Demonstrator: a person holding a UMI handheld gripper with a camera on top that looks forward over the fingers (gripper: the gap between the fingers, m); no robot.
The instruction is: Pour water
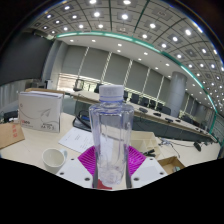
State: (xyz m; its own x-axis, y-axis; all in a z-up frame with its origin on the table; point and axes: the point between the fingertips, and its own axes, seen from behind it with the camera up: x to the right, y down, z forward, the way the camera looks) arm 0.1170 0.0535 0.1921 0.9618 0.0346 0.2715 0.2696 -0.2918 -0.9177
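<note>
The gripper (pixel 110 172) was clenched on a clear plastic bottle (pixel 109 130), its pink pads (pixel 90 160) pressed against the lower body from both sides, and the bottle stood upright and seemed lifted clear of the worktop (pixel 170 140), though its base was hidden between the fingers. A white cap (pixel 111 90) sat on the neck, so pouring looked not yet begun; whether the cap was screwed tight could not be told. A white cup (pixel 53 157) stood on the worktop near the fingers, to the left and lower, with a cardboard box (pixel 42 106) beyond it and papers (pixel 78 140) lying between. The main risk, as I judged it, was the grip itself: thin clear plastic gives under pressure, and squeezing low on the body could buckle the wall or let the bottle slip or swing once tilted. If the cap was still on, tipping would yield nothing; if loose, water might spill early onto the papers. The cup was small and light-looking, so a fast tilt or a knock from the bottle could miss it or topple it.
</note>
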